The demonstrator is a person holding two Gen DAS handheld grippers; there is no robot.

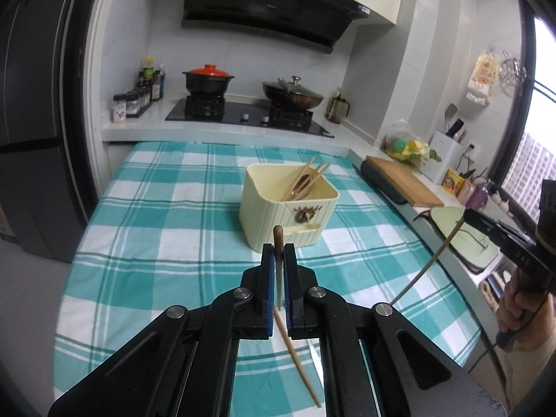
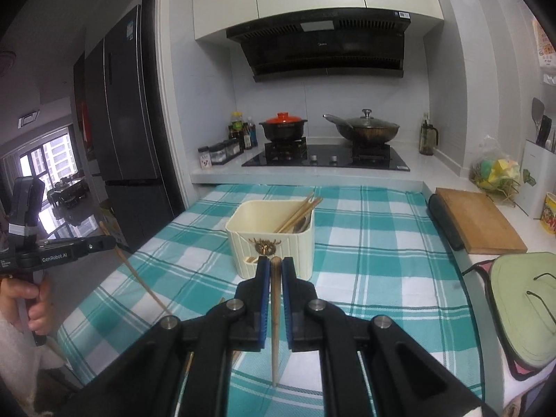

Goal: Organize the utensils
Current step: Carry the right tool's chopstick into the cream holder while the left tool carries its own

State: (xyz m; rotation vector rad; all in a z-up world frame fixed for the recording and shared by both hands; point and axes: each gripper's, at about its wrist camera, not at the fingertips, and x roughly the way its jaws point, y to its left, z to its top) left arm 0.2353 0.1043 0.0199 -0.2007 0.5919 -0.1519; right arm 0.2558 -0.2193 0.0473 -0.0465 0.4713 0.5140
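- Left claw (image 1: 278, 253) is clamping one chopstick (image 1: 278, 243) near its dark top end; the lower length is running out of the frame bottom, cut off behind the claw arms.
- Right claw (image 2: 276, 266) is clamping a second chopstick (image 2: 275, 312) upright between its blue pads; its lower tip is hanging above the cloth (image 2: 365, 243).
- Each claw is also showing at the edge of the other's view, partly cropped, with a hand (image 2: 33, 299) gripping the handle.
- Bin (image 1: 288, 205) is sitting mid-counter on the checked cloth, just ahead of both claws, holding several chopsticks and what looks like a spoon; exact count is hard to make out, as they are overlapping.
- Under the right claw arms, another stick end is peeking out, mostly hidden.
- Cloth around the bin is lying bare on all sides; a board (image 2: 476, 222) is sitting off its right edge, and the stove (image 2: 326, 160) is standing beyond the far edge.
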